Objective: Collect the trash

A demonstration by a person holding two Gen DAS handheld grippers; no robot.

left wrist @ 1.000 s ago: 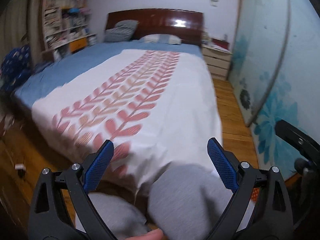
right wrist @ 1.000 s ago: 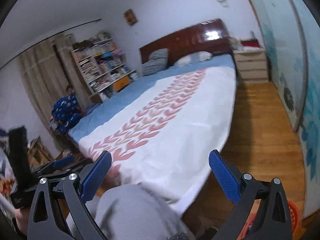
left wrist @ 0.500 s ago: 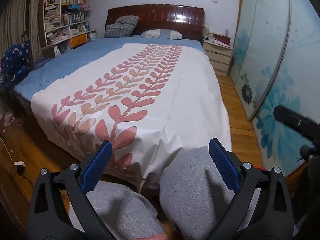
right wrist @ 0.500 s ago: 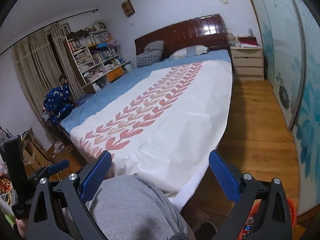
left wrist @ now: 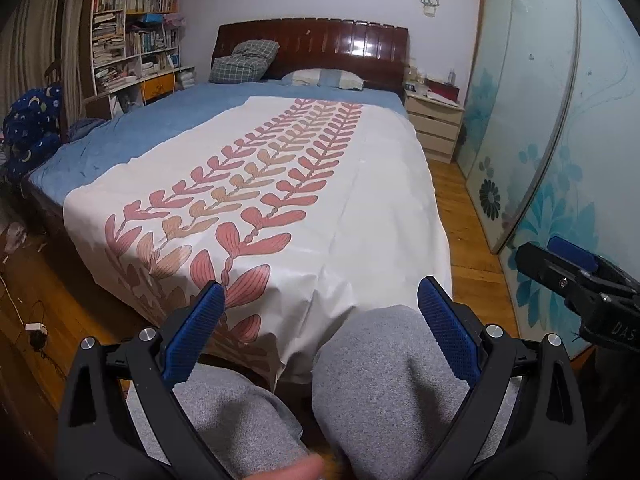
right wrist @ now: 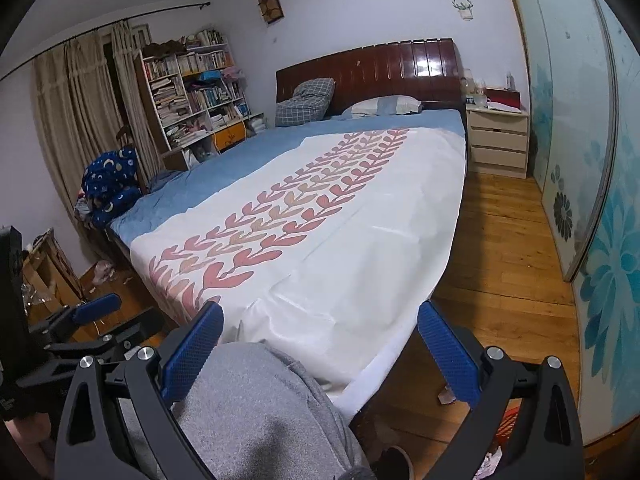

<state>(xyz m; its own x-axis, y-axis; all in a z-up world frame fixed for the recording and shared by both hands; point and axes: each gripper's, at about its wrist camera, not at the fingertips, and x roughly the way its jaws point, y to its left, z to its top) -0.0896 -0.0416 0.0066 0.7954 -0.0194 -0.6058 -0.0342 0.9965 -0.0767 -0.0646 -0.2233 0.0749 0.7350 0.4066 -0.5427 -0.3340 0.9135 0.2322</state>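
My left gripper (left wrist: 320, 300) is open and empty, held over a person's grey-trousered knees (left wrist: 392, 376) at the foot of the bed. My right gripper (right wrist: 320, 320) is also open and empty above a knee (right wrist: 260, 408). Each gripper appears in the other's view: the right gripper (left wrist: 576, 276) at the right edge, the left gripper (right wrist: 88, 312) at the lower left. Crumpled pinkish scraps (right wrist: 102, 272) lie on the floor left of the bed. A small white scrap (right wrist: 446, 396) lies on the floor by the right fingertip. A red basket (right wrist: 508, 420) shows at the bottom right.
A large bed (left wrist: 280, 184) with a white leaf-print cover fills the middle. Wooden floor (right wrist: 508, 248) runs along its right side to a bedside cabinet (right wrist: 498, 140) and sliding doors (left wrist: 540, 152). A bookshelf (right wrist: 192, 92) stands at the left. A plug and cable (left wrist: 36, 328) lie on the floor.
Both views have steadied and sharpened, and the right wrist view has levelled out. The grippers stay open above the knees.
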